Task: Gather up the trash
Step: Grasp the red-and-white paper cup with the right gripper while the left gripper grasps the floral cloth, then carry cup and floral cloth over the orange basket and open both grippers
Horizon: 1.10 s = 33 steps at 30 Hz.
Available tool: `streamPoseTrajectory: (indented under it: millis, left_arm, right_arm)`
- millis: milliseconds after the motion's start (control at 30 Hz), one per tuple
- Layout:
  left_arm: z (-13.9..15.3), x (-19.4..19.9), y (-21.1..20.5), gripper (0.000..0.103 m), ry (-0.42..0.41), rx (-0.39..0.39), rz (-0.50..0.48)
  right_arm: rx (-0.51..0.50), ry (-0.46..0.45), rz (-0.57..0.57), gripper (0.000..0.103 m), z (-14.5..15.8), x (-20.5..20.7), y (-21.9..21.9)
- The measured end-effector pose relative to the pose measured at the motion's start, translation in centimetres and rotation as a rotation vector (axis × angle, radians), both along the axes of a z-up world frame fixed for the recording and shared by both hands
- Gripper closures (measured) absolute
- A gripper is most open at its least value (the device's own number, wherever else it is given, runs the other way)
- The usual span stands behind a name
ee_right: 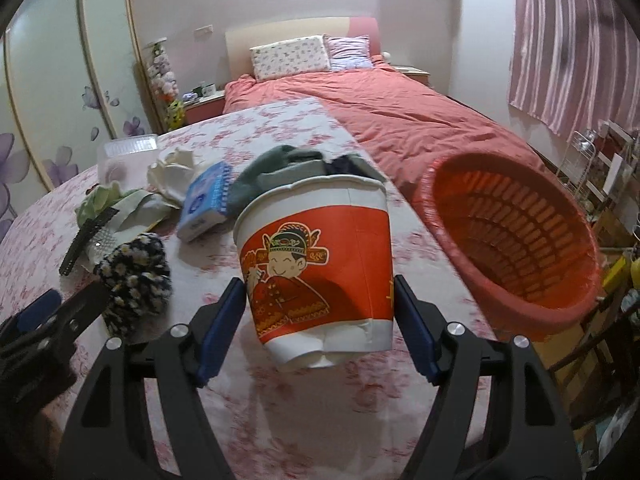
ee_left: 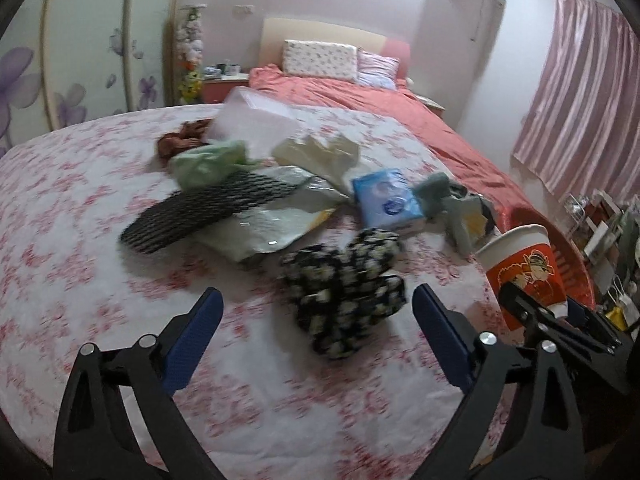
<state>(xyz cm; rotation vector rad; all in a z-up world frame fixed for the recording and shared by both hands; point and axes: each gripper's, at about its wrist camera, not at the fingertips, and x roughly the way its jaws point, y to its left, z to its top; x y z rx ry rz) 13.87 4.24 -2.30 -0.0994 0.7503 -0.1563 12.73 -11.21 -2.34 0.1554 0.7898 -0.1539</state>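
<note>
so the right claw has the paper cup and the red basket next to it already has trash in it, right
Not quite. The right claw does grip the paper cup, but the red basket beside it holds nothing: the right wrist view shows only its bare slotted inside. The trash is still on the table.

home bedroom, bed [ee_right: 400, 116], pillows [ee_right: 290, 58], wardrobe [ee_right: 60, 92]

1. Cup [ee_right: 316, 264]: matt paper, printed red band, creased base.
2. Basket [ee_right: 516, 240]: red slotted plastic, right of frame.
3. Tablecloth [ee_left: 80, 240]: floral cloth.
4. Net [ee_left: 208, 210]: black foam mesh.
5. Curtain [ee_left: 580, 92]: pink, satiny sheen, upper right.
</note>
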Motion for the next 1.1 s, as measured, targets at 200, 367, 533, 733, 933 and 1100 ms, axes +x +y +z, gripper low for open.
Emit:
streamPoseTrajectory:
  millis: [200, 367, 533, 733, 933, 1100]
  left_arm:
    - [-1.1, 1.6, -2.1, 0.032, 0.046, 0.037, -0.040]
    - [-1.9, 2.3, -2.5, 0.071, 0.085, 0.026, -0.065]
    - [-1.2, 1.9, -2.7, 0.081, 0.059, -0.002, -0.096]
    - [0.7, 1.4, -4.1, 0.082, 0.017, -0.009, -0.136]
    - [3.2, 1.8, -7.4, 0.082, -0.027, -0.046, -0.217]
    - [4.5, 2.4, -11.9, 0.082, -0.049, -0.069, -0.314]
  right_arm:
    - [0.006, -0.005, -0.012, 0.031, -0.1, -0.4, -0.9]
    - [0.013, -0.021, -0.024, 0.031, 0.1, -0.9, -1.9]
    - [0.026, -0.046, -0.042, 0.031, 0.8, -1.3, -3.2]
    - [0.031, -0.094, -0.076, 0.031, 2.1, -2.0, -5.2]
    - [0.034, -0.154, -0.148, 0.031, 3.8, -2.9, -8.7]
    - [0.037, -0.200, -0.221, 0.031, 4.8, -3.5, -12.3]
